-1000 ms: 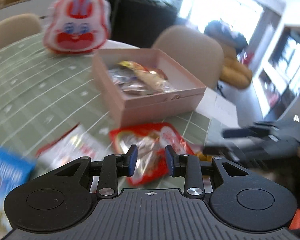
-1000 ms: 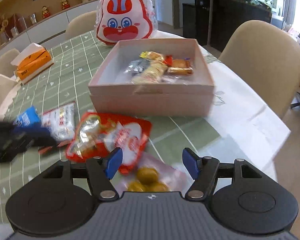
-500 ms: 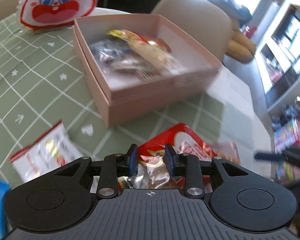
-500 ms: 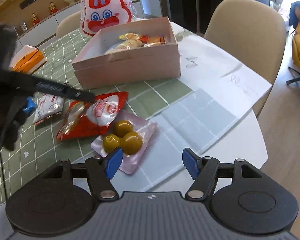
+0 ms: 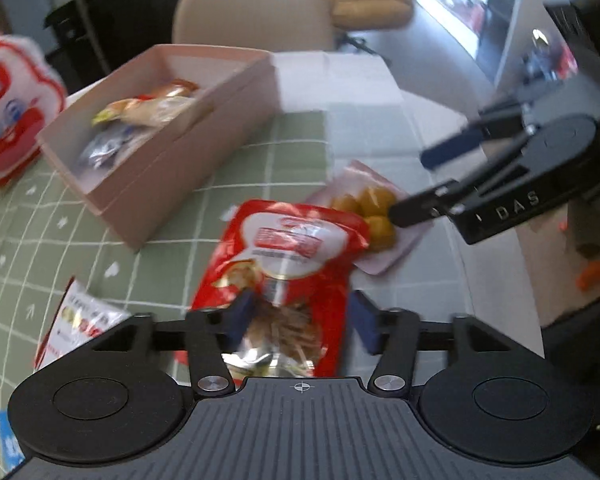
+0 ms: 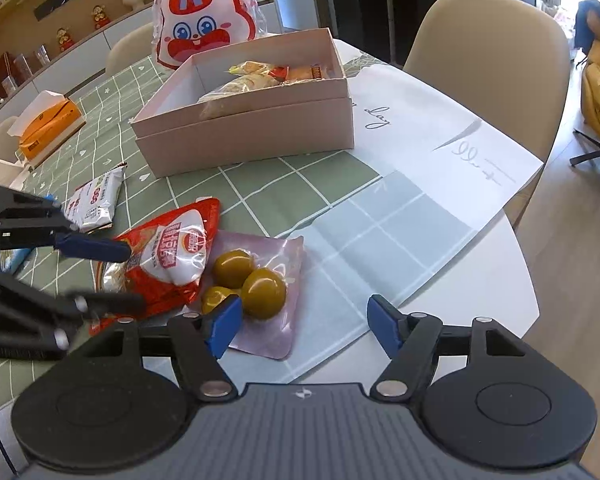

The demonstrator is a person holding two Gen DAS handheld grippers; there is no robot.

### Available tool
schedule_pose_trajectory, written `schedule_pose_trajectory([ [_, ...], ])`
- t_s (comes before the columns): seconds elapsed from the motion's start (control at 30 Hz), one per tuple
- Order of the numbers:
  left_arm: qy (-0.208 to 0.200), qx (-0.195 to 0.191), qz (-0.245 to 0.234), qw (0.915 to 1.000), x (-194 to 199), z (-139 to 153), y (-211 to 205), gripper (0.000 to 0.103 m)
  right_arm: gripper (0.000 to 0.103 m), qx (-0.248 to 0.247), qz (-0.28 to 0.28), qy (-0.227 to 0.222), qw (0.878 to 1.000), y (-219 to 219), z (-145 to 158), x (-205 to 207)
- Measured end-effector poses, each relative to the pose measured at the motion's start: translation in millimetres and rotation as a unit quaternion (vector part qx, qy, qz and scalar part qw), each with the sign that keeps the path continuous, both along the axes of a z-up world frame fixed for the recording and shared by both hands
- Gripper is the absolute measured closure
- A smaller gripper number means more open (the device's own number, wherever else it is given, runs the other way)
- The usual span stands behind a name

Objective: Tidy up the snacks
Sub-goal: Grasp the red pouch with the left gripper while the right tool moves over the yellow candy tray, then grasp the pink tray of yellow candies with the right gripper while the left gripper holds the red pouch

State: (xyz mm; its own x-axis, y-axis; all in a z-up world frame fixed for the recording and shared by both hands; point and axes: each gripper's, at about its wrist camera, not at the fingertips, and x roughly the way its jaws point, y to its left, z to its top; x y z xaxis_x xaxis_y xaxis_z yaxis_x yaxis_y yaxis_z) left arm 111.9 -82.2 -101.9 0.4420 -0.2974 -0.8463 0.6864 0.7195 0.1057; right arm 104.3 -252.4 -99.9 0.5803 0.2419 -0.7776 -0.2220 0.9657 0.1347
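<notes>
Left gripper (image 5: 298, 322) jaws opening, straddling red snack pouch (image 5: 296, 256) flat on table, not clamped. Right gripper (image 6: 304, 326) opening too, empty, just above pink olive pack (image 6: 256, 280). Step: pickup. Next: close on pouch, carry to pink box (image 6: 252, 124) behind

Left gripper (image 5: 298, 322): I have it pitched steeply down, jaws opening, pads clear. Right gripper (image 6: 304, 322): also angled downward, jaws opening, nothing pressed between them; seen at two o'clock from my left camera.
</notes>
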Motion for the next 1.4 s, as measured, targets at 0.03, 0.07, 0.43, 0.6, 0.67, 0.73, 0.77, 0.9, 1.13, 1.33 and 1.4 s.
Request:
schedule_pose_trajectory([
  [0.03,0.003,0.001,-0.006,1.0000,-0.4,-1.7,-2.4,0.024,0.032,-0.002,0.001,-0.004,1.000,0.1,-0.6,-1.8],
  [0.07,0.009,-0.004,-0.007,0.9999,0.1,-1.5,-1.6,0.022,0.032,-0.004,0.001,-0.008,1.000,0.3,-1.0,-3.2],
  [0.43,0.039,-0.060,0.071,0.9949,42.0,-4.0,16.7,0.022,0.022,-0.027,-0.006,-0.020,0.999,3.1,-3.4,-10.5],
  [0.6,0.042,-0.071,0.067,0.9943,47.5,-9.9,19.1,0.014,0.020,-0.038,-0.008,-0.027,0.999,3.7,-5.1,-14.7],
  [0.67,0.040,-0.080,0.063,0.9940,48.1,-12.9,19.8,0.011,0.019,-0.047,-0.005,-0.031,0.998,6.1,-6.2,-16.6],
  [0.73,0.032,-0.080,0.057,0.9947,45.2,-14.9,18.9,0.010,0.017,-0.055,-0.001,-0.033,0.998,8.3,-7.5,-17.9],
  [0.77,0.027,-0.077,0.055,0.9952,45.2,-17.3,16.9,0.010,0.015,-0.055,0.001,-0.033,0.998,8.6,-8.0,-18.5],
  [0.9,0.011,-0.075,0.054,0.9957,38.1,-19.7,16.3,0.009,0.011,-0.056,0.007,-0.044,0.997,9.8,-11.1,-22.4],
  [1.13,0.021,-0.111,0.104,0.9880,34.5,-15.7,27.4,0.023,0.000,-0.068,-0.006,-0.032,0.997,10.5,-13.9,-23.5],
  [1.33,0.017,-0.156,0.160,0.9746,1.3,-13.0,41.4,0.040,0.012,-0.061,0.023,-0.039,0.997,9.9,6.3,-20.3],
  [1.4,0.017,-0.168,0.179,0.9692,-11.7,-12.9,46.4,0.042,0.012,-0.055,0.042,-0.048,0.996,15.6,11.1,-19.5],
])
